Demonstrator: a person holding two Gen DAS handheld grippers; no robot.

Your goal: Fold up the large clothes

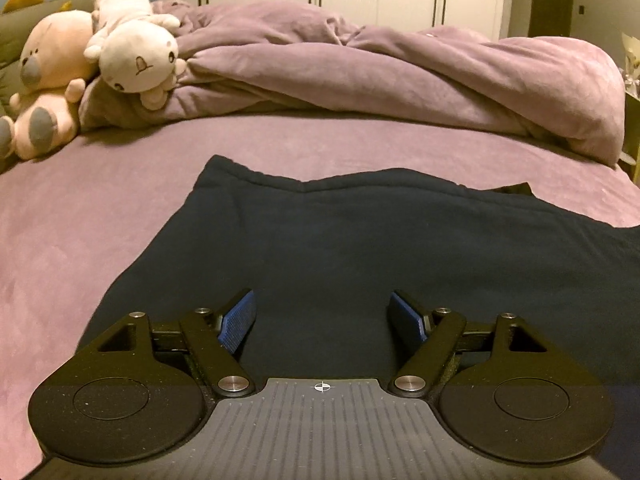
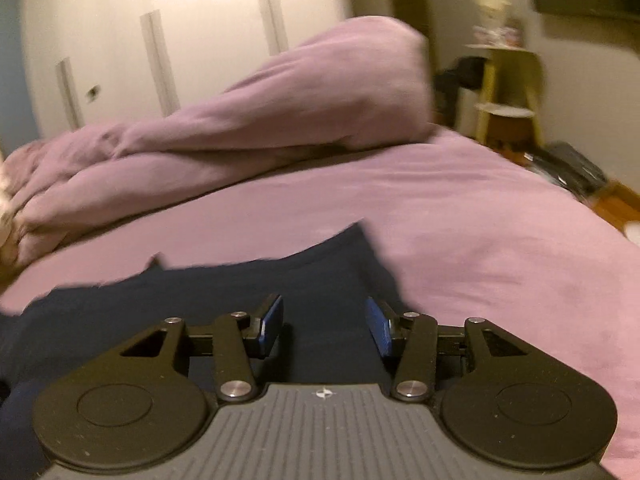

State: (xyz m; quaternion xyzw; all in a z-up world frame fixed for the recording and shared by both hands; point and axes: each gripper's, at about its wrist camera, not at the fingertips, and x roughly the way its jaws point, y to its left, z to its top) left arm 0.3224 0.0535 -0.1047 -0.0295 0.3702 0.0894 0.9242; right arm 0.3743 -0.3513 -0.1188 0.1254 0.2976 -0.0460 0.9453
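Navy garment [image 1: 360, 240] flat on purple bed [image 1: 100, 208]; left tool [image 1: 322, 316], right tool [image 2: 325, 326] agape, empty.

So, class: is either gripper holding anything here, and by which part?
Nothing is held. The left gripper and right gripper both gape above the dark garment.

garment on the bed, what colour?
Dark navy fabric garment, plain, no pattern visible; sharpest in the left wrist view.
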